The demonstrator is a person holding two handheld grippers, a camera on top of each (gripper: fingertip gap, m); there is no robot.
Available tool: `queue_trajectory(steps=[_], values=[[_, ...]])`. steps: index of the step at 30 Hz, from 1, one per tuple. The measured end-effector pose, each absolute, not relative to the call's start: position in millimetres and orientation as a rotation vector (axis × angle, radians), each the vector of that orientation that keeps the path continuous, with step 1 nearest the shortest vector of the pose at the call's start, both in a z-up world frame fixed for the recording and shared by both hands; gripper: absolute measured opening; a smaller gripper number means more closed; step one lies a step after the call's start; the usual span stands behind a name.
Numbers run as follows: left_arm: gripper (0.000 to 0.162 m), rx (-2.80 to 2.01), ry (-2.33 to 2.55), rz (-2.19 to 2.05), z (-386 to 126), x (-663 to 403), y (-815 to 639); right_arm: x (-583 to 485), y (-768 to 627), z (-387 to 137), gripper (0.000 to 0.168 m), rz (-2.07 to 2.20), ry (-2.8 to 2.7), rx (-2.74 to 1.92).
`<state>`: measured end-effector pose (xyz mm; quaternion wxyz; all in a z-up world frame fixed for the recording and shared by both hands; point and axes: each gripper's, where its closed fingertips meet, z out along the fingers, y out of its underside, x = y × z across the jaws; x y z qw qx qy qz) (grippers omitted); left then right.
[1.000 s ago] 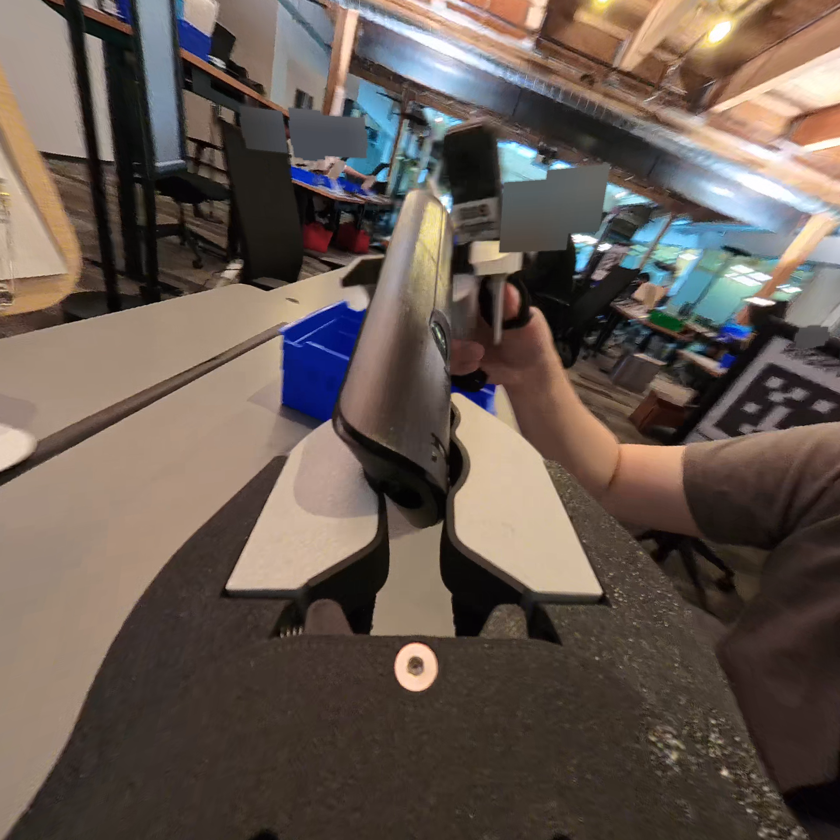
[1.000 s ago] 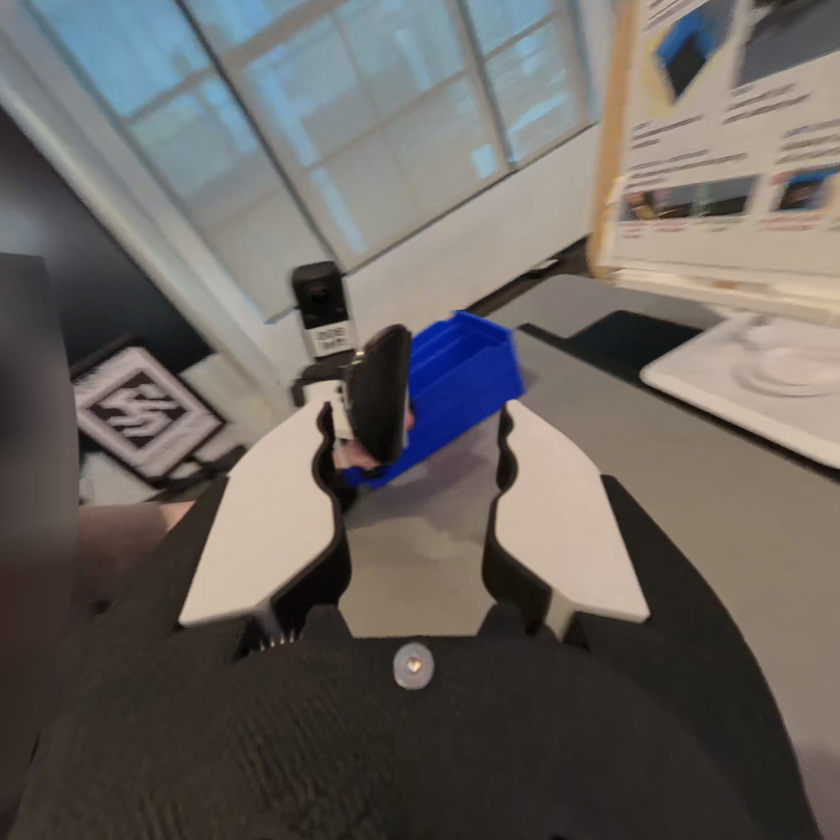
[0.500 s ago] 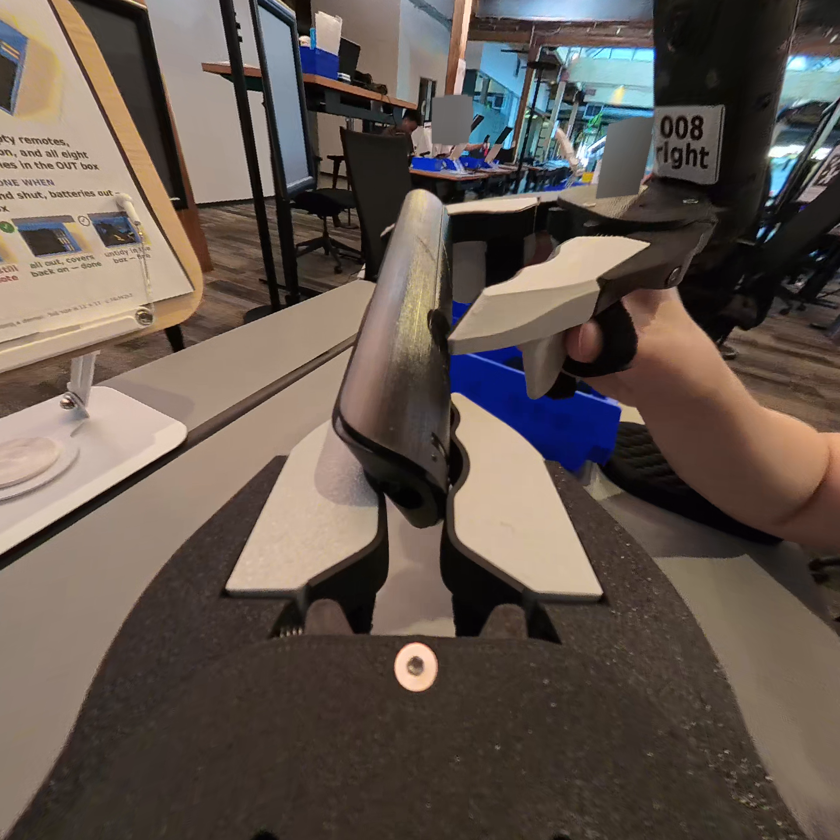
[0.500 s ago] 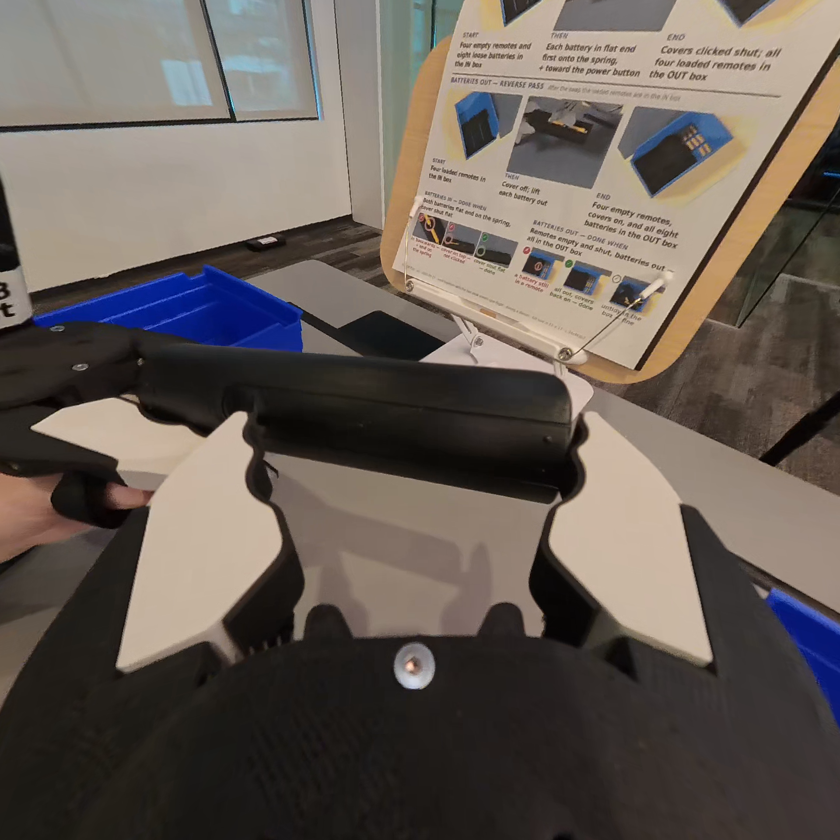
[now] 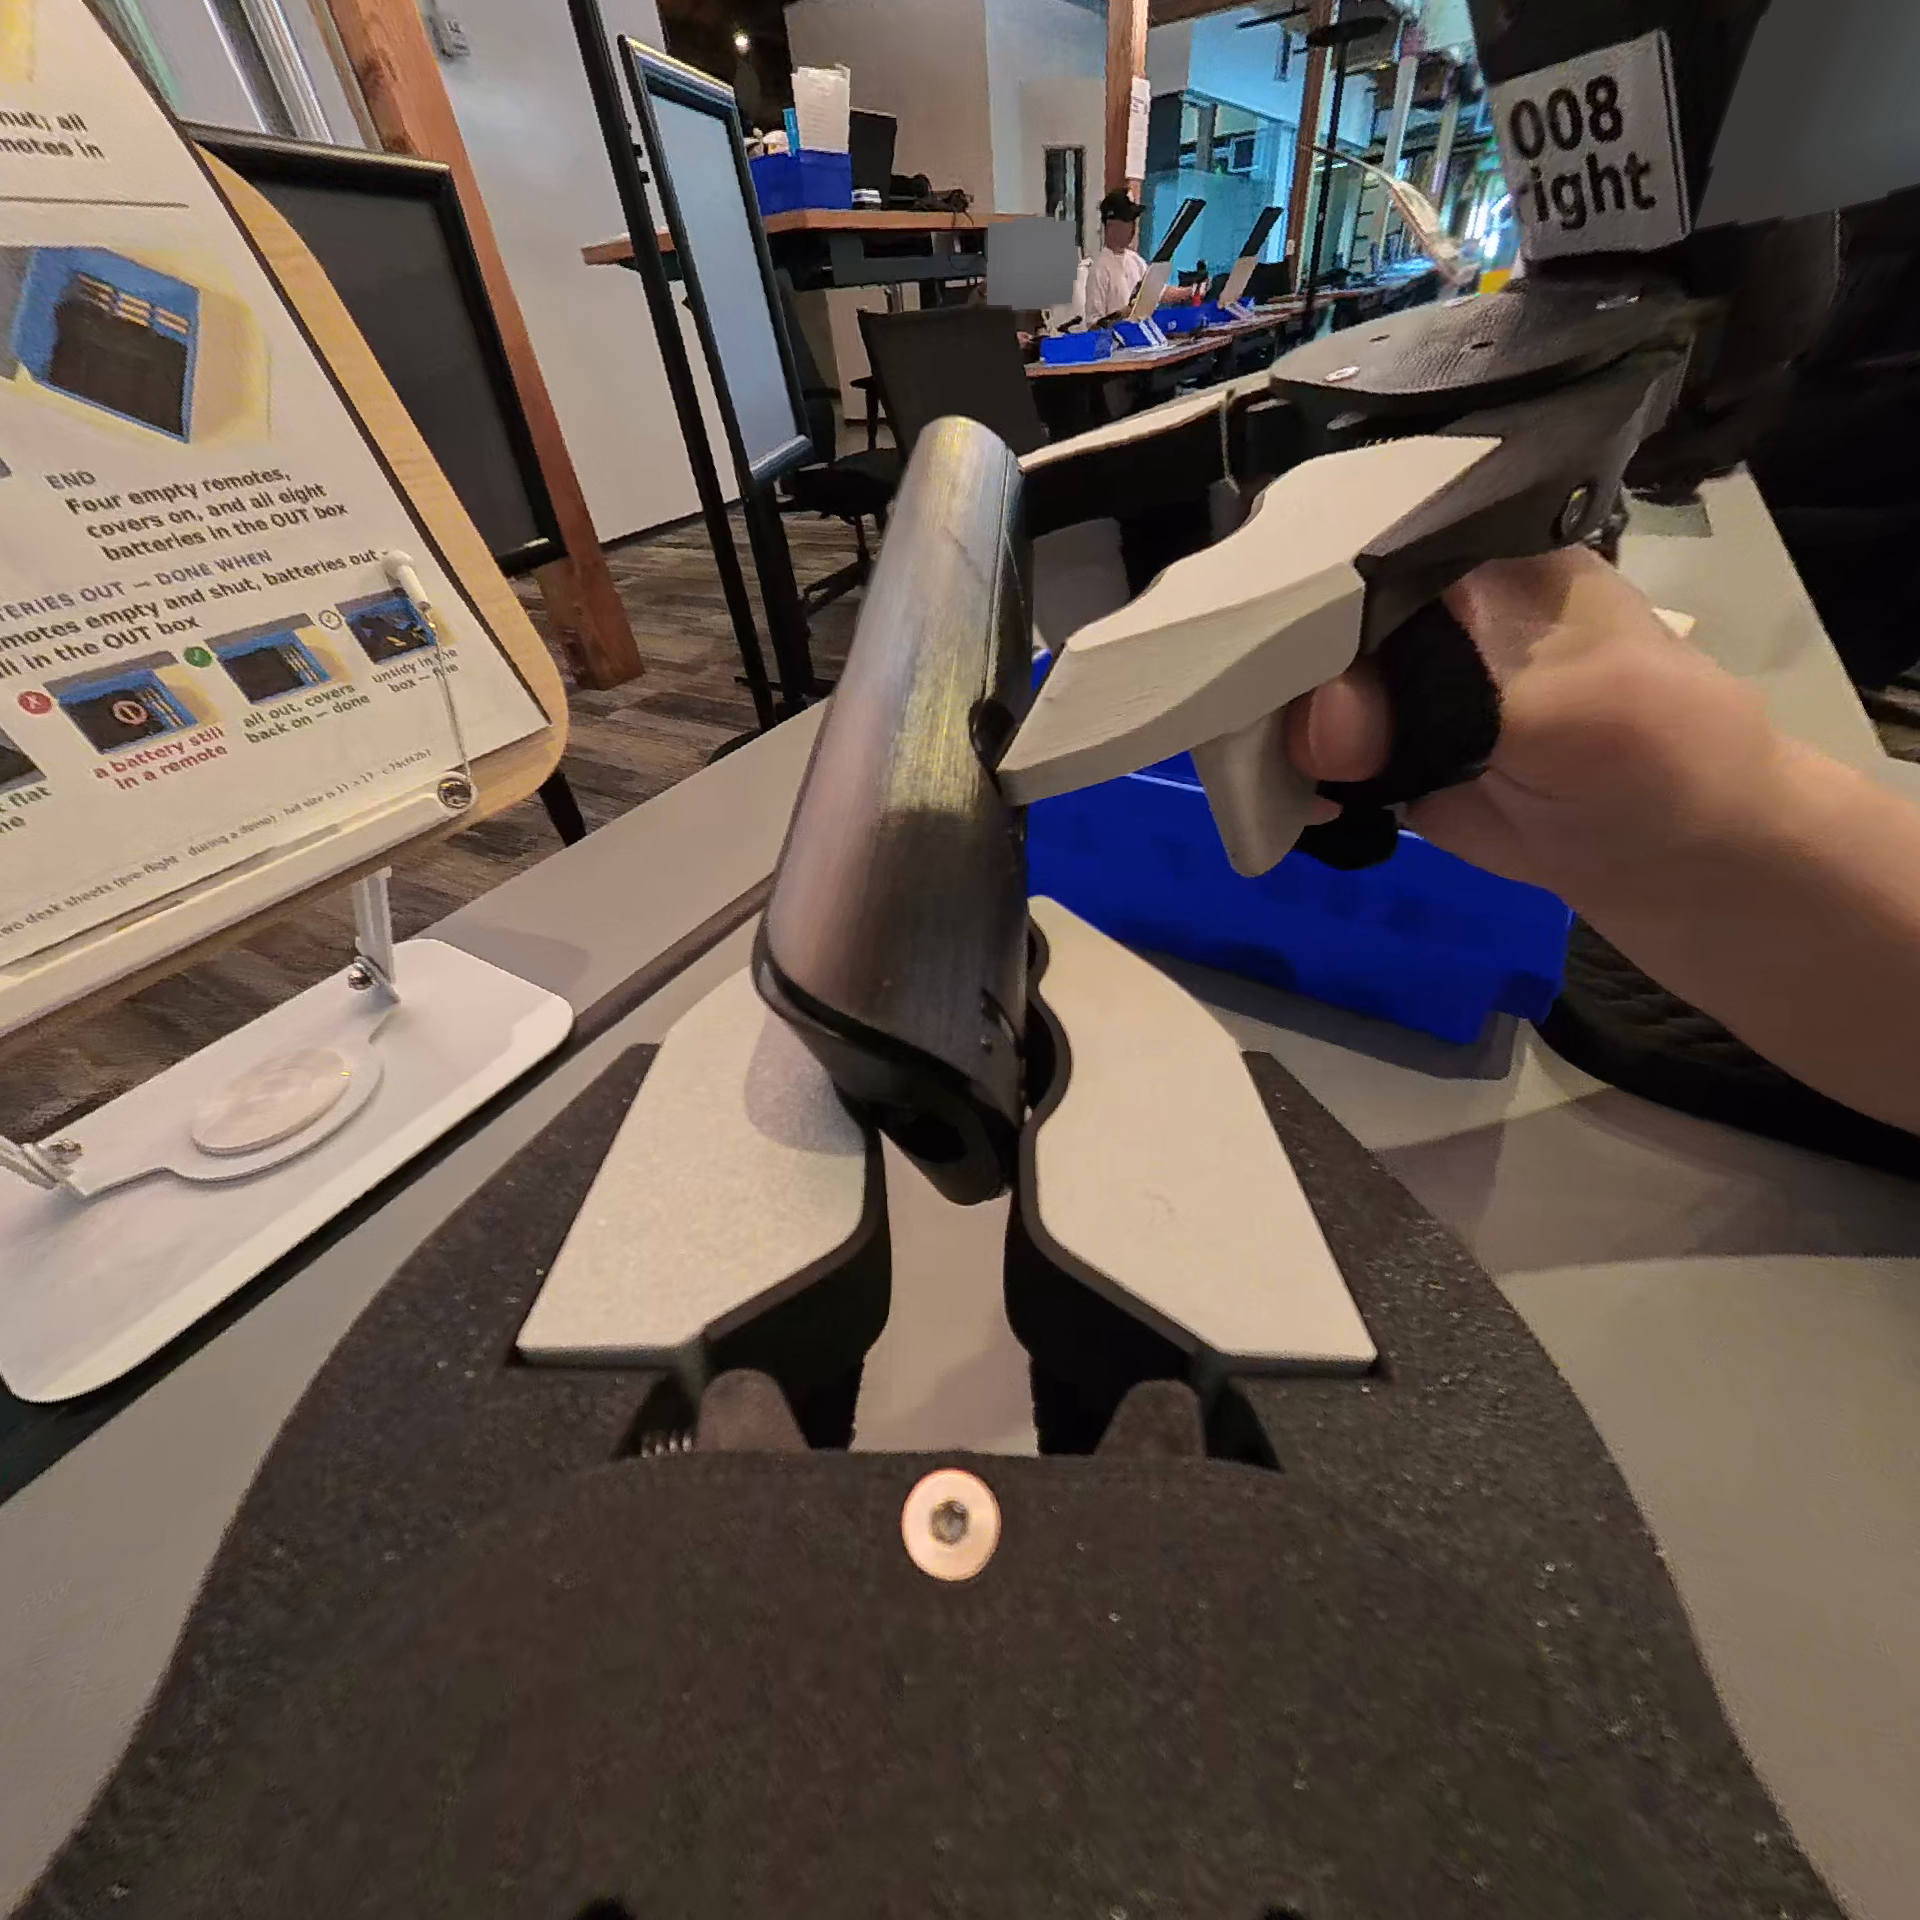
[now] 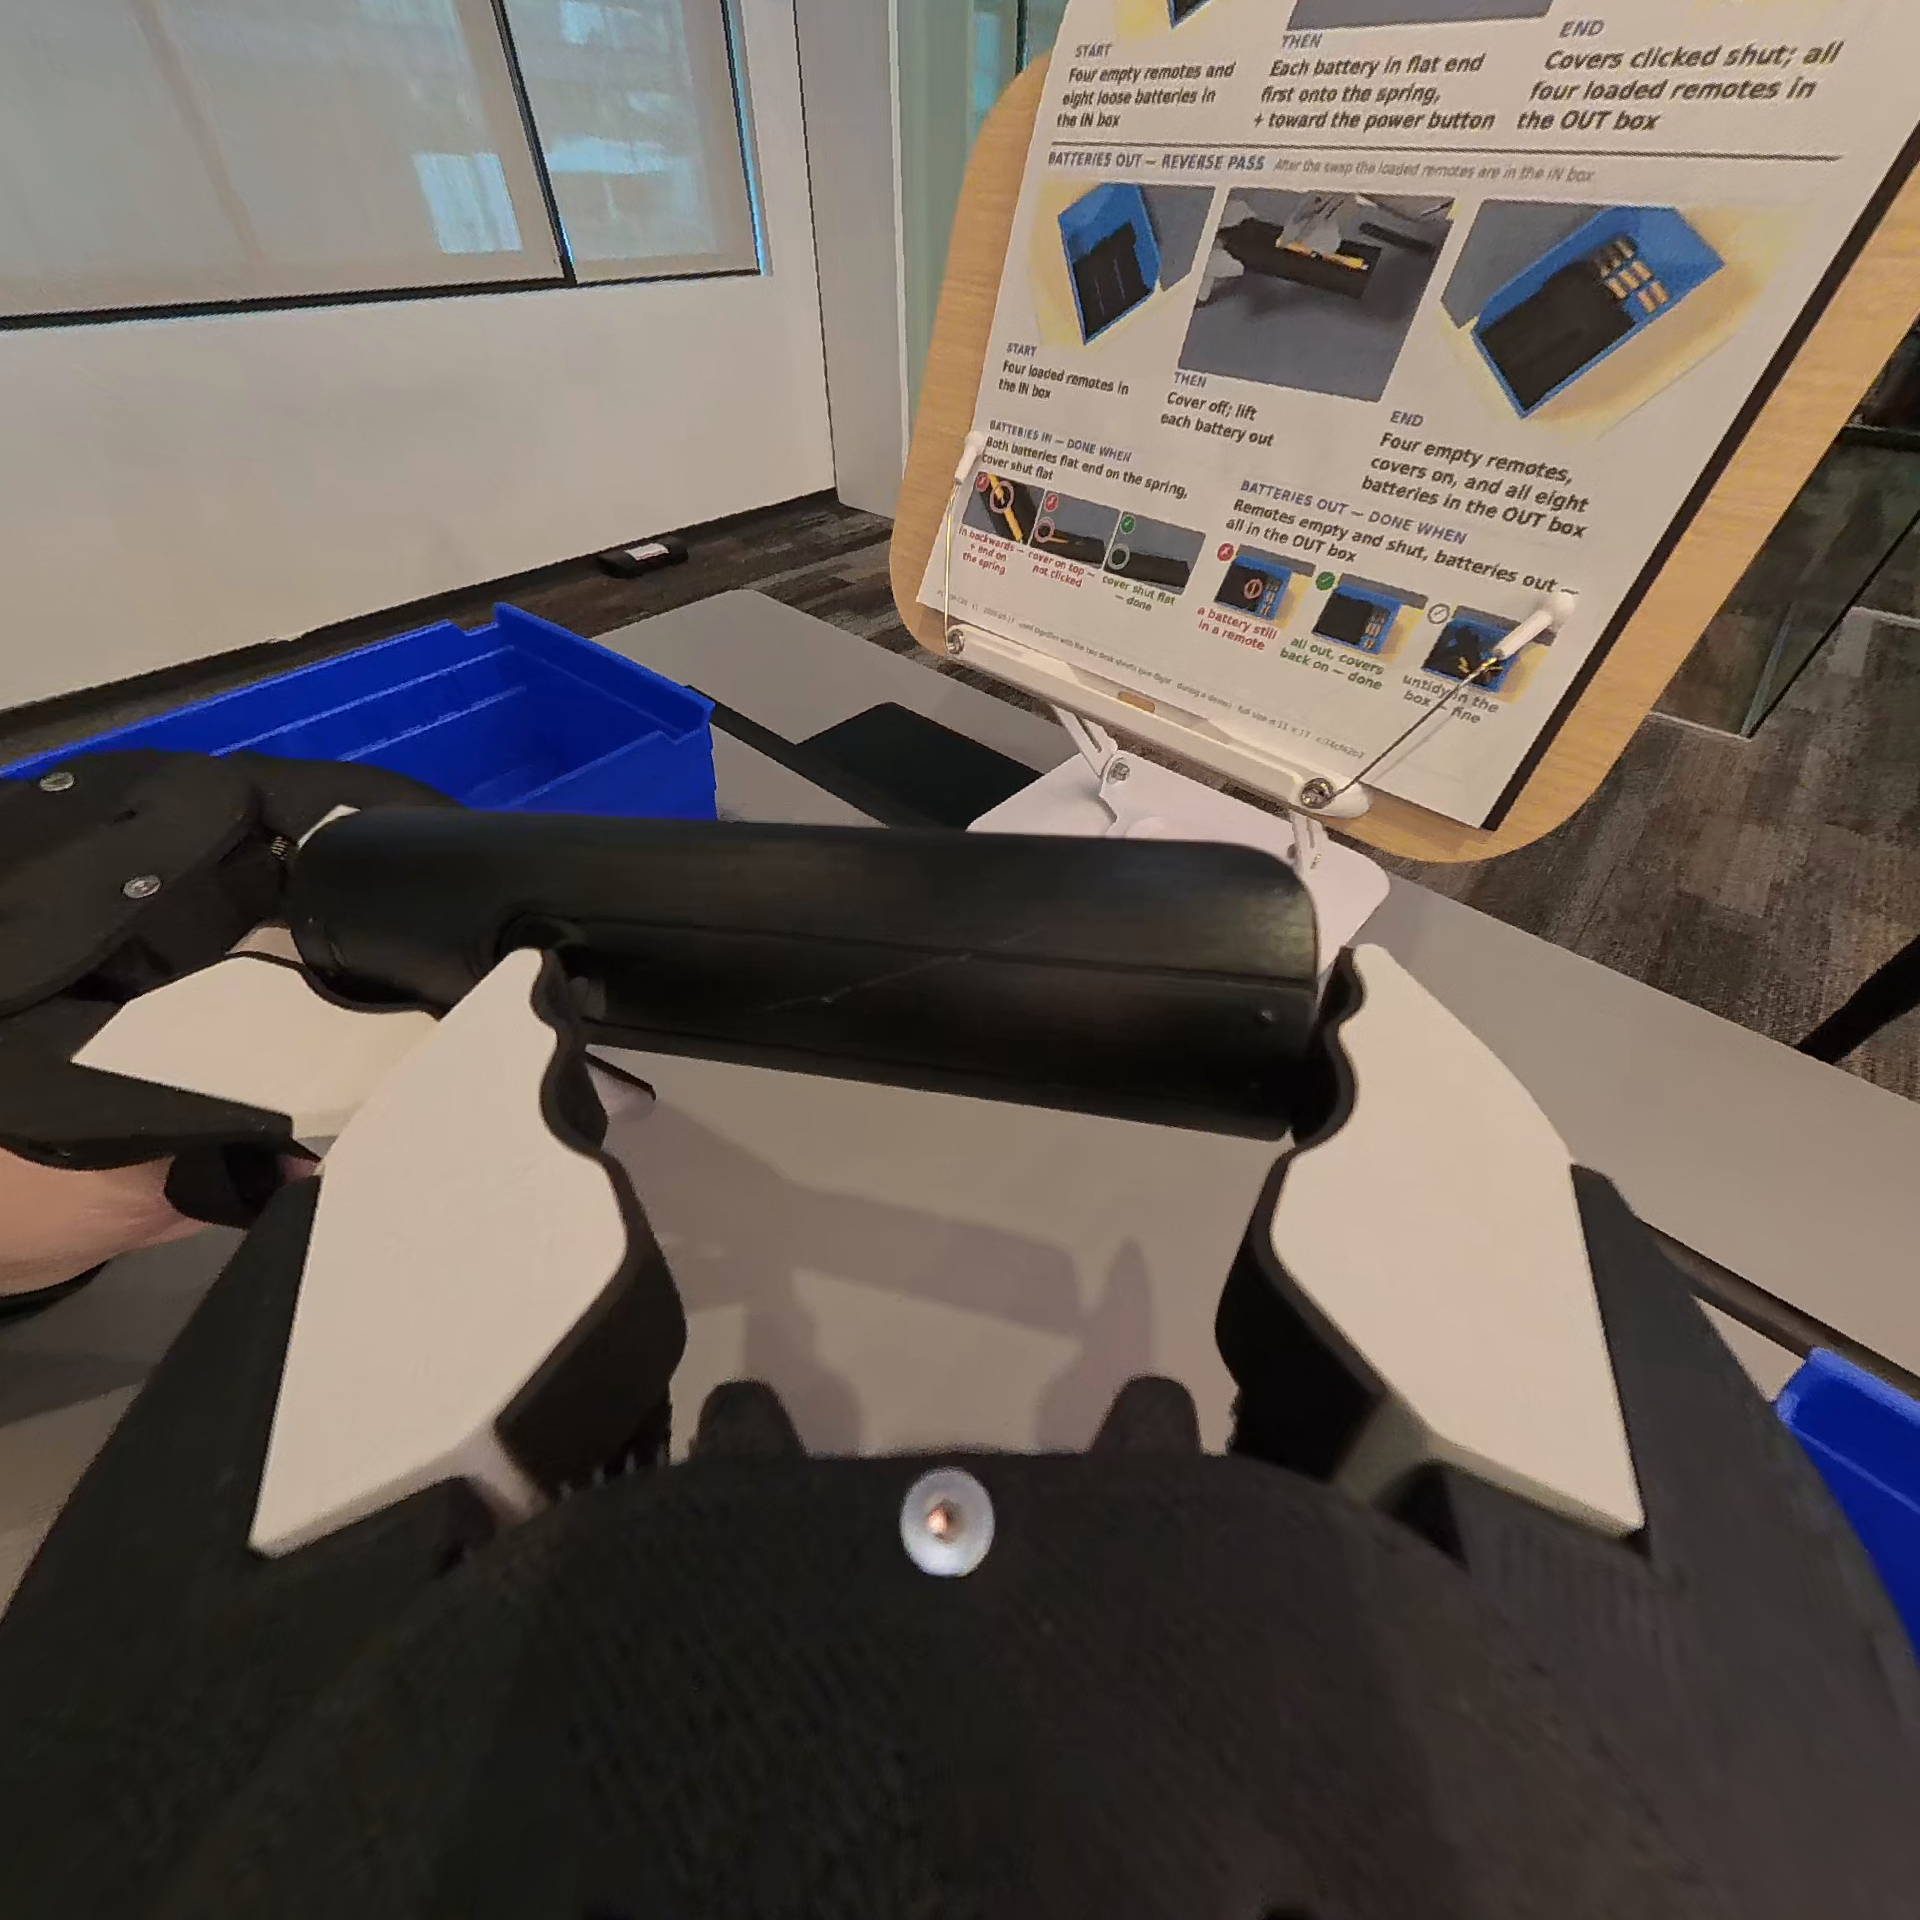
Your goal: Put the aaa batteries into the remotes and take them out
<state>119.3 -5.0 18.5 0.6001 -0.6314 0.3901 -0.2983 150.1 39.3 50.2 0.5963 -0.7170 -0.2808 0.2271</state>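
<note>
A grey tabletop fills the lower part of both views. A rounded wooden board carrying a printed instruction sheet is seen at the upper right of the right wrist view, propped on a white metal stand. A blue plastic bin is seen at mid left there, behind the remote.

A long black plastic remote is held off the table at the centre of both views. Its near end is clamped between the nearly closed fingers of the left gripper. The right gripper is spread wide, with the remote spanning crosswise between its white fingertips, touching both notches. A hand grasps the right gripper's handle at the right of the left wrist view.
</note>
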Motion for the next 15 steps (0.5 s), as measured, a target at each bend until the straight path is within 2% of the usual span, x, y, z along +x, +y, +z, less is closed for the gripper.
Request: queue_trajectory(steps=[15], values=[[0.021, -1.474, 0.889, -0.688, 17.2, 120.8, -5.9, 151.8, 37.9, 53.2, 0.125, 0.551, -0.69, -1.645]])
